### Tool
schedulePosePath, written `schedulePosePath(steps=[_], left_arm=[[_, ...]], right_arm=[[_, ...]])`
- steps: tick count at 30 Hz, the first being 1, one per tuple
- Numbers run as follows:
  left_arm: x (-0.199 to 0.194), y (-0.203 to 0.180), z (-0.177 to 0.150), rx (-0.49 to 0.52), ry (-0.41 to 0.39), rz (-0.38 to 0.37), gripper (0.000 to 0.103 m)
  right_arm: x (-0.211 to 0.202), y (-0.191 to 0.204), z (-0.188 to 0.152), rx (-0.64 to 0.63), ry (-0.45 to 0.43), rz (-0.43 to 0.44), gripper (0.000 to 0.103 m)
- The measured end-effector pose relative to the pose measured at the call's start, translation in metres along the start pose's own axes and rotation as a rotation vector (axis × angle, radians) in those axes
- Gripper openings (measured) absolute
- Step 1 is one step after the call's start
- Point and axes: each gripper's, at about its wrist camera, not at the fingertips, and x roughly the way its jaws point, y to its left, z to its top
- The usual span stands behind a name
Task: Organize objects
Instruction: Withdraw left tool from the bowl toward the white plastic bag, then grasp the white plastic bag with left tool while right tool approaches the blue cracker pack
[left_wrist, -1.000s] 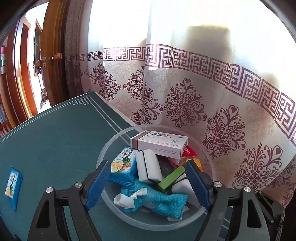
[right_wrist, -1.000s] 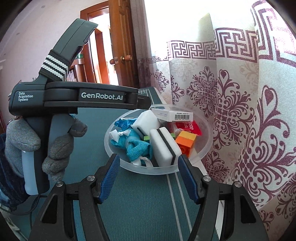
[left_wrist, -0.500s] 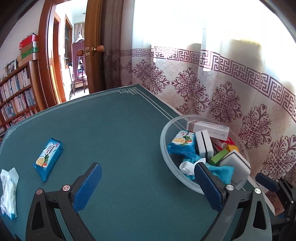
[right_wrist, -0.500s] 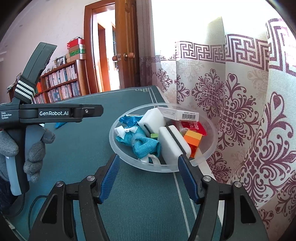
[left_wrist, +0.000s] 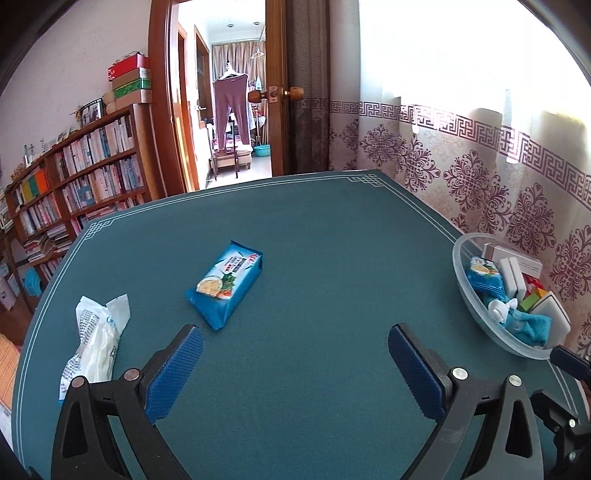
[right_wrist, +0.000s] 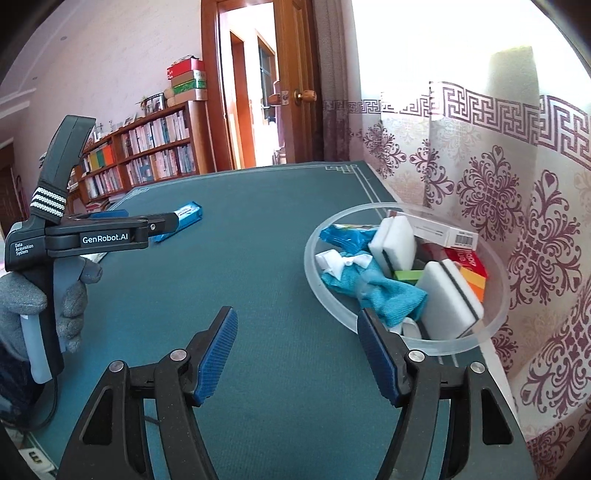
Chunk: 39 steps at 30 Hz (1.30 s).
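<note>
both tools agape; blue packet (left_wrist: 225, 288) outside bowl (left_wrist: 465, 295).

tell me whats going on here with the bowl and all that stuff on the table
A person is tidying loose items into a clear bowl on a green table, using a handheld tool in each hand. The bowl already holds sponges, a blue cloth, a snack packet and a box. Both the left tool and the right tool are open and empty. The left one points toward a blue snack packet and a white plastic packet that lie on the table outside the bowl.
</note>
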Motion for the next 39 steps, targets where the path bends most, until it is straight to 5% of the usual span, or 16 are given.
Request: schedulePosePath(steps=[21, 28, 39], left_arm=[[0.002, 0.139, -0.02, -0.194, 0.049, 0.284, 0.102], [0.021, 0.168, -0.03, -0.277, 0.124, 0.285, 0.102], [0.035, 0.181, -0.041, -0.336, 0.195, 0.234, 0.057]], right_arm=[[0.051, 0.056, 0.013, -0.005, 0.101, 0.129, 0.071], [0.06, 0.071, 0.015, -0.022, 0.113, 0.15, 0.071], [0.082, 0.1, 0.025, -0.054, 0.144, 0.21, 0.071]])
